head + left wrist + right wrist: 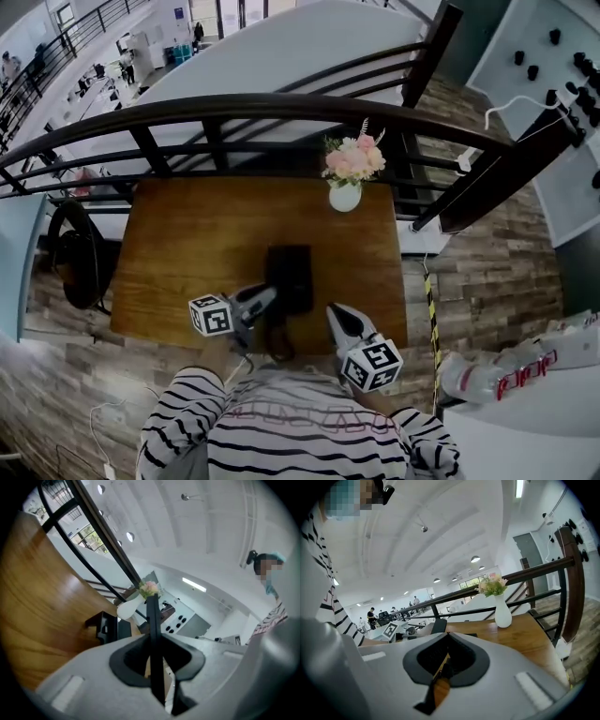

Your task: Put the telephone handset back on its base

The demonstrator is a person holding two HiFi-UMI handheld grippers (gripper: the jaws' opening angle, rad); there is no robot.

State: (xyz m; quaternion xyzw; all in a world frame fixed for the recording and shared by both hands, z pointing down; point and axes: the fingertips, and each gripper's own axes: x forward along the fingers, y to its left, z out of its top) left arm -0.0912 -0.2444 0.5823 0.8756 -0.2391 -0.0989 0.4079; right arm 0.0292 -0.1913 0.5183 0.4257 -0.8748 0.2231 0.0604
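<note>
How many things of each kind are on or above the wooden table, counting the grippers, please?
Grippers: 2, left gripper and right gripper
Vase of flowers: 1
Telephone base: 1
Telephone handset: 1
Total: 5

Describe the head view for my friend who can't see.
From above, a person in a striped top holds the left gripper, clamped on a black handset, beside the black phone base on a wooden table. A flower vase stands at the far edge.

Warm brown wood table [187, 244]; black phone base [289, 272] and black handset [152, 620]. White vase [344, 197], pink flowers [353, 159]. The shirt [300, 431] is black-and-white striped. Left gripper [270, 293] and right gripper [334, 311] are pale grey, with black-and-white marker cubes.
</note>
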